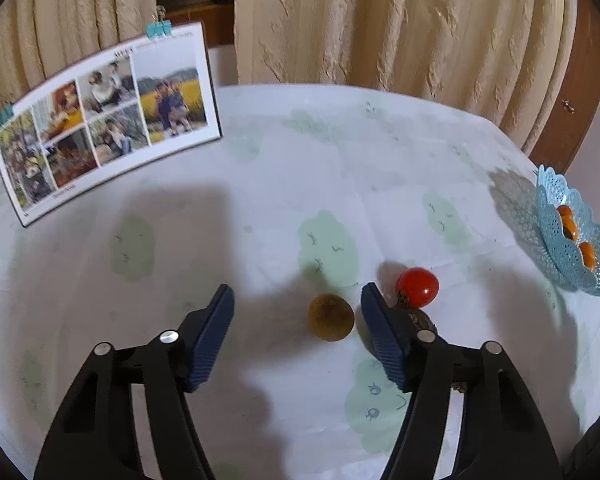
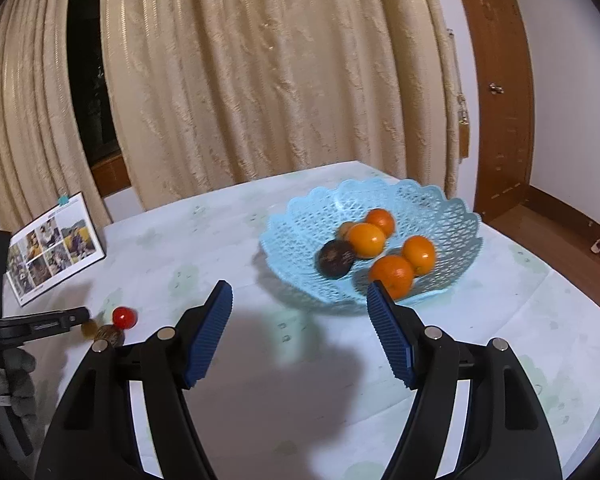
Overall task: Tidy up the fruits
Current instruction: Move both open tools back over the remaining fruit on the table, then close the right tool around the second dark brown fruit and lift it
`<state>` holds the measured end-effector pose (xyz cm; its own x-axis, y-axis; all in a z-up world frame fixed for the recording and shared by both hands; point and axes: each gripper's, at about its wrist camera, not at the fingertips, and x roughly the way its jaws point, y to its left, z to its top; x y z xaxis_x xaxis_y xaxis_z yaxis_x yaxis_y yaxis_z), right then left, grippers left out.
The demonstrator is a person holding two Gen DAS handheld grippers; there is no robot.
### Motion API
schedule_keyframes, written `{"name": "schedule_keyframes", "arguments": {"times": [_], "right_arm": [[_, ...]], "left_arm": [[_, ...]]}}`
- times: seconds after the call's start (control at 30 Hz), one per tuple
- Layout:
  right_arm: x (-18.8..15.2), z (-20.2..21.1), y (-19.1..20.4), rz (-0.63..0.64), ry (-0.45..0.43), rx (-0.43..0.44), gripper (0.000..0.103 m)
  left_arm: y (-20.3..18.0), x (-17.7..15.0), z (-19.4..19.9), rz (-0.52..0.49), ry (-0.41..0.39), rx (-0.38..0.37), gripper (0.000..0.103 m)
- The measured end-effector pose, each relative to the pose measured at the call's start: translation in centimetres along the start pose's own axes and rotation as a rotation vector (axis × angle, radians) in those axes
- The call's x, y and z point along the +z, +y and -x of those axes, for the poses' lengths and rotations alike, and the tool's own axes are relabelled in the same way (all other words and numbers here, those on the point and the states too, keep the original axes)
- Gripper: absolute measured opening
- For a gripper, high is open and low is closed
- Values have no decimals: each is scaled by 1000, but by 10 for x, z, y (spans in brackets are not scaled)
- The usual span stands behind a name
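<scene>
My left gripper (image 1: 297,300) points down at the table (image 1: 260,184), jaws partly open. A brown kiwi (image 1: 331,317) lies on the cloth between my blue pads (image 1: 212,340), nearer the right-hand one; neither pad touches it. Just beyond that right-hand pad sits a red tomato (image 1: 417,287), with a dark, rough fruit (image 1: 420,320) mostly hidden behind the finger; I cannot tell what it is.

My right gripper (image 2: 300,292) is also partly open and holds nothing; bare cloth lies between its pads. At the left edge of this view a gloved hand (image 2: 18,384) carries my left gripper.

Farther out, the light-blue lattice basket (image 2: 300,216) stands on the table's right side, well apart from the kiwi group. It contains four oranges (image 2: 366,239) and one dark round fruit (image 2: 336,259) touching an orange.

At the far left a photo board (image 1: 104,120) leans upright, held by teal clips (image 1: 158,29). Cream curtains (image 1: 380,20) hang behind the table, with a wooden door (image 2: 496,80) to the right.
</scene>
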<state>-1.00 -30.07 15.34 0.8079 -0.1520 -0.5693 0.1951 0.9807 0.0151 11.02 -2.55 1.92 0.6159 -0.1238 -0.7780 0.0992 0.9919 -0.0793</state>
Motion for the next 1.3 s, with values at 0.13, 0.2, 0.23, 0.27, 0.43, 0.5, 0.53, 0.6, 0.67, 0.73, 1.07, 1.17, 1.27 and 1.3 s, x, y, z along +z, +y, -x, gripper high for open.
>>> {"name": "schedule_keyframes", "arguments": {"times": [0.13, 0.2, 0.23, 0.27, 0.43, 0.5, 0.53, 0.6, 0.67, 0.73, 1.07, 1.17, 1.27, 1.3], "right_arm": [[-3, -4, 8, 11, 23, 26, 71], [-4, -6, 12, 16, 35, 42, 71], [-4, -6, 13, 18, 38, 47, 71], [-4, -7, 15, 23, 43, 56, 71], [-6, -8, 31, 52, 66, 106, 71], [-6, -8, 41, 70, 74, 134, 71], [-6, -8, 45, 78, 77, 145, 71], [-5, -9, 55, 97, 86, 175, 71], [-4, -11, 68, 121, 102, 213, 71], [-4, -14, 80, 143, 119, 242, 71], [-20, -40, 149, 285, 248, 356, 71], [-26, -55, 162, 309, 305, 363, 71], [-31, -62, 175, 357, 330, 357, 71], [-34, -66, 181, 379, 341, 352, 71]], "left_arm": [[1, -4, -12, 12, 32, -53, 55], [0, -4, -16, 14, 44, -64, 50], [0, -5, -17, 12, 38, -60, 47], [0, -5, -17, 10, 36, -63, 41], [5, -3, -12, 32, 28, -95, 30], [7, -2, -7, 41, 19, -95, 26], [9, -1, -4, 48, 11, -95, 26], [12, 1, 5, 58, -12, -88, 26], [15, 3, 11, 63, -28, -77, 25], [18, 5, 18, 67, -44, -57, 25], [34, 2, 55, 73, -129, 28, 25], [43, 1, 54, 96, -122, 27, 25], [48, 0, 53, 115, -113, 28, 25], [48, 0, 54, 116, -114, 27, 25]]}}
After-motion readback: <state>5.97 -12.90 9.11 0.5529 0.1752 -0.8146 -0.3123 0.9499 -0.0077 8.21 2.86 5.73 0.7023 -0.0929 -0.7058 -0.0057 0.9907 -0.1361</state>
